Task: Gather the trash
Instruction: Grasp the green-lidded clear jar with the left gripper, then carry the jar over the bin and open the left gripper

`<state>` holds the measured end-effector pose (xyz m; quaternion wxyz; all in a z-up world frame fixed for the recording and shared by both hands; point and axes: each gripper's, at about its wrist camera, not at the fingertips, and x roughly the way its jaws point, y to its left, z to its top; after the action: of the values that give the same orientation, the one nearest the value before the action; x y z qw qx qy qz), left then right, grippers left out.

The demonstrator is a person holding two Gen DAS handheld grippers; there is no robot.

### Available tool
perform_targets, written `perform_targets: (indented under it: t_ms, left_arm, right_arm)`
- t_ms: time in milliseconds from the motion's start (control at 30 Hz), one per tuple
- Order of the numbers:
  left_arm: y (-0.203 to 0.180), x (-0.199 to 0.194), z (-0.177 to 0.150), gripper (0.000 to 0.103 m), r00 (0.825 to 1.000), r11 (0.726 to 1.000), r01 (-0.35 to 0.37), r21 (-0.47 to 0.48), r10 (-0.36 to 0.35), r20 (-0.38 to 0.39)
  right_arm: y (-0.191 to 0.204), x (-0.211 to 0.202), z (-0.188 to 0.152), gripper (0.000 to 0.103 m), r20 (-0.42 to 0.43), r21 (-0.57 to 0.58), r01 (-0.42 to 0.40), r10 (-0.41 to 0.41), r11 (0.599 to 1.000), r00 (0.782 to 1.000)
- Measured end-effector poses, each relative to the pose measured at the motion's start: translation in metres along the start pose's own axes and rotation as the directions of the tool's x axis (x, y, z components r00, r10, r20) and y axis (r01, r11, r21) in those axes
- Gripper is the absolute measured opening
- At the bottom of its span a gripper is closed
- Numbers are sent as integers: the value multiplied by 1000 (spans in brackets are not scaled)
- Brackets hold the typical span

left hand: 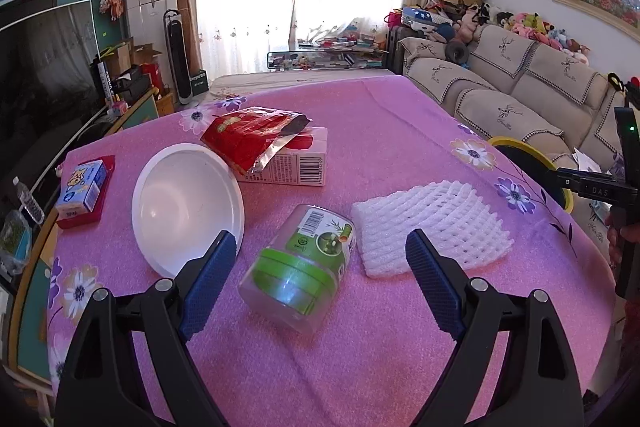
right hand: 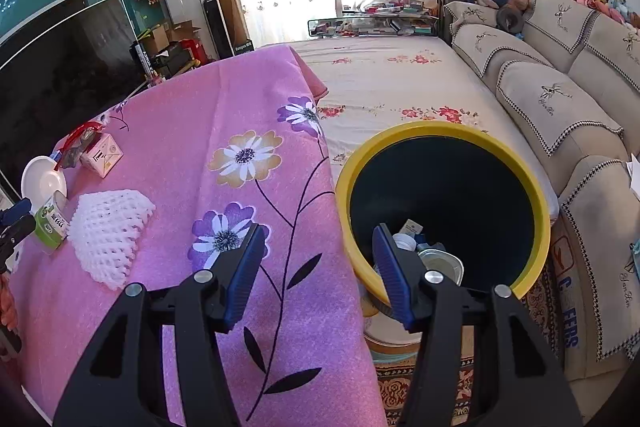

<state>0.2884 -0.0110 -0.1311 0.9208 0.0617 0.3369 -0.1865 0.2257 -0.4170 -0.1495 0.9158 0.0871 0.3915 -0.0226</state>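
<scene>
Pink floral tablecloth carries most of the trash, uncollected. Yellow-rimmed bin stands beside the table; a few pieces lie inside, so the task looks partly done. Left on the cloth: white bowl, foam net, carton under a red foil bag, green-lidded jar. Left gripper spread wide, jar lying between its jaws, untouched. Right gripper parted, empty, at the bin's rim.

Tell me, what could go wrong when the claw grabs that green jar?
The green jar lies on its side, so it might roll away when the open left claw closes. It lies close to the white bowl and foam net, so a finger might bump those.
</scene>
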Motion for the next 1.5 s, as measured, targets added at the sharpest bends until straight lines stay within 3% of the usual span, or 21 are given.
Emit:
perform_targets:
  t_ms: [133, 300, 567, 700, 867, 1133, 1300, 1500]
  left_arm:
    - [0, 13, 4, 86, 1000, 999, 18, 32, -17, -9]
    - [0, 28, 4, 72, 999, 998, 36, 42, -35, -35]
    - [-2, 34, 2, 69, 999, 998, 17, 66, -15, -37]
    - [-5, 29, 2, 59, 999, 997, 23, 69, -21, -30]
    - [-13, 32, -1, 59, 999, 991, -24, 133, 29, -36]
    - [-6, 40, 2, 58, 995, 992, -28, 126, 39, -88]
    - [-5, 45, -3, 50, 988, 992, -39, 119, 56, -146]
    - [-10, 35, -3, 50, 988, 996, -23, 81, 35, -149]
  right_arm:
    - [1, 3, -2, 54, -11, -4, 0, 0, 1000, 1000]
    - [0, 2, -1, 55, -10, -2, -1, 1, 1000, 1000]
    - [1, 4, -3, 55, -20, 0, -13, 13, 1000, 1000]
    - [4, 4, -6, 55, -25, -6, -22, 22, 1000, 999]
    - [3, 4, -7, 58, -26, -6, -21, 21, 1000, 999]
    - [4, 8, -10, 58, -51, -9, -29, 28, 1000, 998]
    - [5, 12, -10, 59, -61, -8, -39, 38, 999, 997]
    - [1, 5, -11, 59, -42, -1, -45, 45, 999, 998]
